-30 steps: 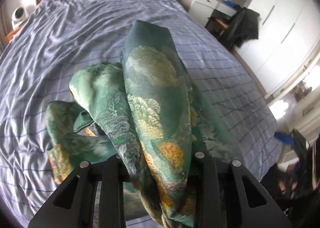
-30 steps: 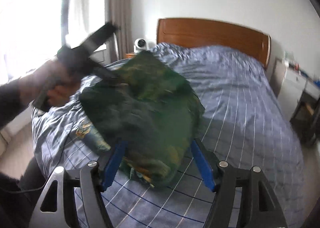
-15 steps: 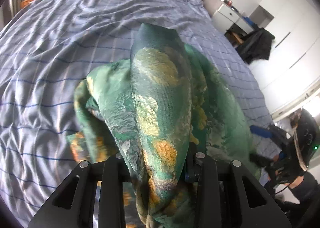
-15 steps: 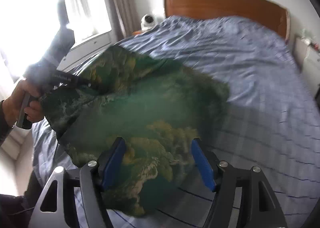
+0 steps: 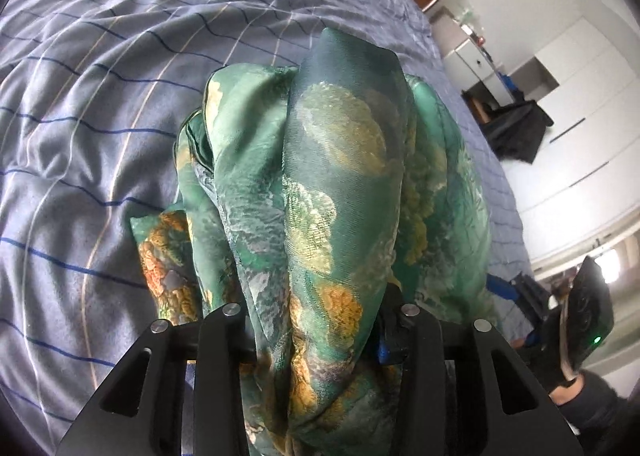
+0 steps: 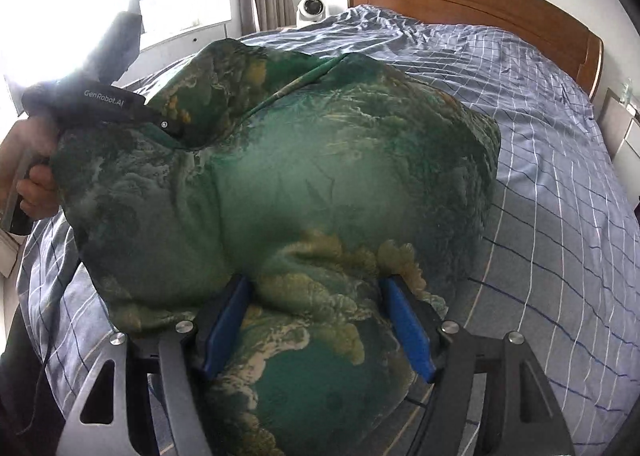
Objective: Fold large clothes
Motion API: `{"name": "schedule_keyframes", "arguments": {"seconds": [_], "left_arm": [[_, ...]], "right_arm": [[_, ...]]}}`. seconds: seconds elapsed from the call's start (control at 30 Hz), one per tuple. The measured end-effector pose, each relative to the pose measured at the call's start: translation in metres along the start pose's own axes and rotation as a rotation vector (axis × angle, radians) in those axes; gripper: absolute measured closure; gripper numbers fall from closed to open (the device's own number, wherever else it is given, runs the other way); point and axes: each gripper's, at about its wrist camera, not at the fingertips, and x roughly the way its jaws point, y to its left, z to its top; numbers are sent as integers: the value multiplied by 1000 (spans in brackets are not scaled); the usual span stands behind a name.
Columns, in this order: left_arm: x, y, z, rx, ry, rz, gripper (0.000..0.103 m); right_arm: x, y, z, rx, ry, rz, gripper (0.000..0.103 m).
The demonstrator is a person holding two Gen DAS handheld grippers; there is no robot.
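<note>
While draped, both tools (image 5: pixel 316 320) (image 6: pixel 316 320) pinch green garment (image 6: pixel 320 159).

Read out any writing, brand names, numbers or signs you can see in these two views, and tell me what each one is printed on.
"GenRobot.AI": white letters on the black body of the left gripper, seen from the right wrist view where it pinches the green garment.
No other text is readable. The green garment carries only a printed pattern, the striped bedsheet has none, and the small items on the white cabinet are too small to read.
</note>
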Motion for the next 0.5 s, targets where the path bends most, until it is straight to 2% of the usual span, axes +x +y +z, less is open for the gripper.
{"name": "schedule_keyframes", "arguments": {"seconds": [0.17,0.23,0.33,0.43,0.5], "left_arm": [[-3,-3,-1,20,6,22,64],[-4,-2,-4,21,3,21,64],[-5,-2,-8,22,-2,23,63],[-5,-2,-8,24,-2,26,63],[-4,-2,-9,33,-3,34,63]], "right_arm": [[-16,-7,33,-2,95,60,31],[-26,-18,56,35,72,62,31],[-27,-43,95,157,26,39,31],[-10,-60,127,246,7,28,31],[11,-63,139,262,13,13,31]]}}
